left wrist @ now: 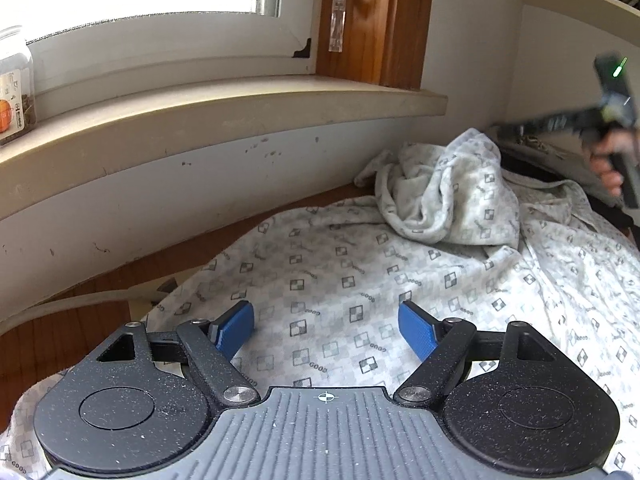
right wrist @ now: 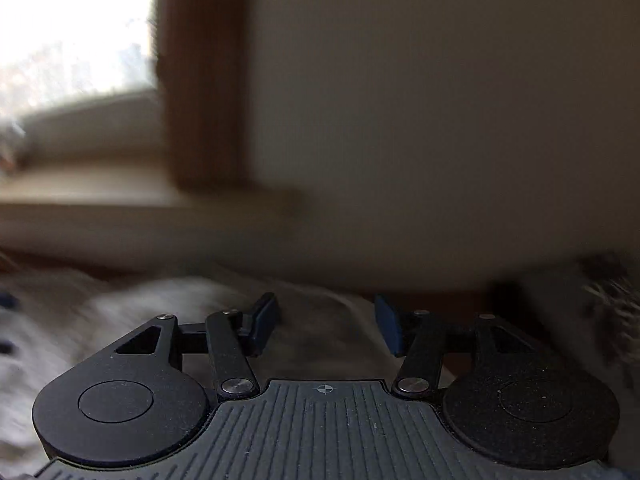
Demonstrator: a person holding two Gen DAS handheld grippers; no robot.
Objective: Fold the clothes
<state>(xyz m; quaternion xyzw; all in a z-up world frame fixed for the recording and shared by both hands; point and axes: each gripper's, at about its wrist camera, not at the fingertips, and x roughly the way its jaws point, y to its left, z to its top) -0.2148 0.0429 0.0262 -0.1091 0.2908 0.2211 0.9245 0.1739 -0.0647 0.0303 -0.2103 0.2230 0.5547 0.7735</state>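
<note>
Nearest the lens, the blue-padded left gripper (left wrist: 326, 330) is being held wide open over the pale checker-printed garment (left wrist: 360, 280), lying spread yet bunched near the wall, while the right gripper (right wrist: 326, 326), likewise open and empty, is being blurred, so folding is judged barely begun.

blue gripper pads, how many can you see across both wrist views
4. Two on the left gripper: one pad left, the other right, over the patterned garment. Two on the right gripper: pads and, darker, in a blurred view.
</note>
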